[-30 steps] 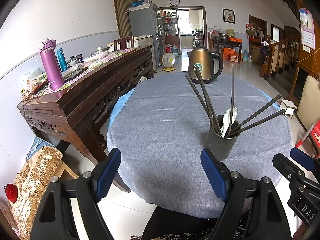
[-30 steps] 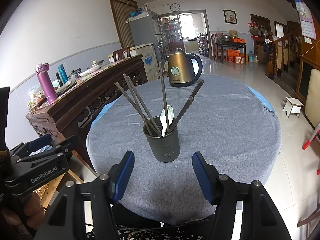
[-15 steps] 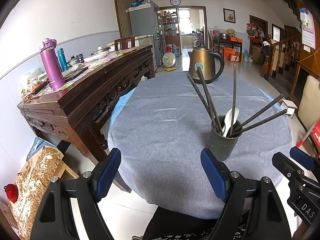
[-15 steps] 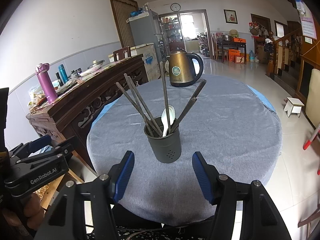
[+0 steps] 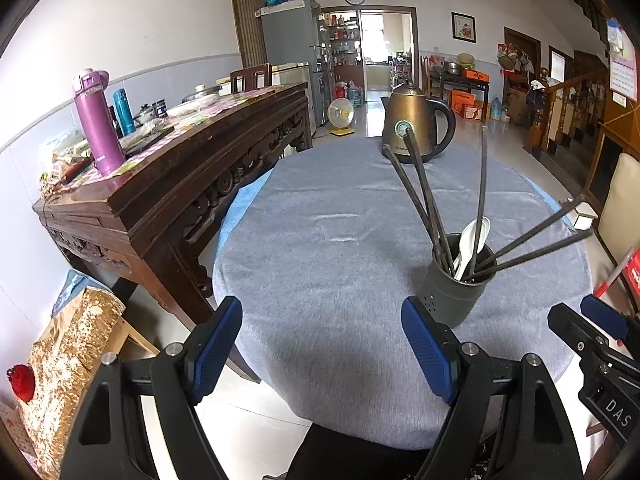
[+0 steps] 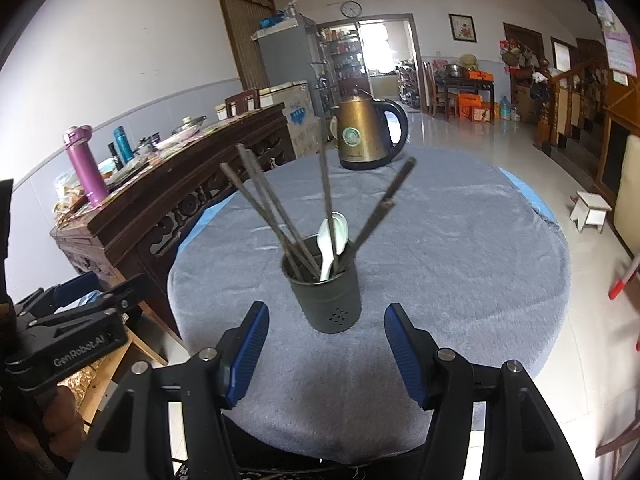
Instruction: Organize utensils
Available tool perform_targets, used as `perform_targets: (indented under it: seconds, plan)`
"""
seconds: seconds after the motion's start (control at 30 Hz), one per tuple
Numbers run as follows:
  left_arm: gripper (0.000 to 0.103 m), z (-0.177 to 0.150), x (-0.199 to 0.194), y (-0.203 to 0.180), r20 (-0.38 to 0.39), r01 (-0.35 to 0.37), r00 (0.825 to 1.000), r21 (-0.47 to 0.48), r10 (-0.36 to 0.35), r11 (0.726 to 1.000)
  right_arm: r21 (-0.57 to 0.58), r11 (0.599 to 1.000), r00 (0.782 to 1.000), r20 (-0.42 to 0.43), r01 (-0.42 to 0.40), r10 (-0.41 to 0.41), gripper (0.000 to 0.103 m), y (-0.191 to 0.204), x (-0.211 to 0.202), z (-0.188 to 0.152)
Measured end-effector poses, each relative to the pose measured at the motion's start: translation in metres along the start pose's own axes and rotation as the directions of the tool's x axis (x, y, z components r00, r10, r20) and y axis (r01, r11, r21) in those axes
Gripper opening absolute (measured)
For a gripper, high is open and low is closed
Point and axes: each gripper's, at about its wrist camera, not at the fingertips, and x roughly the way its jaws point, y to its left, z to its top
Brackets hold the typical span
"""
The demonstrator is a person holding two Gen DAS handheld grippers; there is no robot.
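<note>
Right gripper [image 6: 324, 352] empty, jaws apart, holder [image 6: 325, 288] centred just ahead; left gripper [image 5: 322, 346] also apart, holder at frame right.

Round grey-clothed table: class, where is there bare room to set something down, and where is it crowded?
Bare cloth lies left of the dark metal utensil holder and between it and the bronze electric kettle. The holder's splayed chopsticks crowd the right.

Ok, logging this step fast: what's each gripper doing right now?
Left gripper: open, holding nothing.
Right gripper: open, holding nothing; the utensil holder stands just beyond its fingertips, untouched.
</note>
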Motion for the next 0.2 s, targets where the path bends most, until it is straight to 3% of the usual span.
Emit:
perform_targets:
  seconds: [0.2]
  plan:
    - [0.082, 0.005, 0.022, 0.0, 0.013, 0.002, 1.0, 0.004, -0.002, 1.0, 0.051, 0.998, 0.999, -0.027, 0.037, -0.036, 0.064, -0.028, 0.023, 0.003]
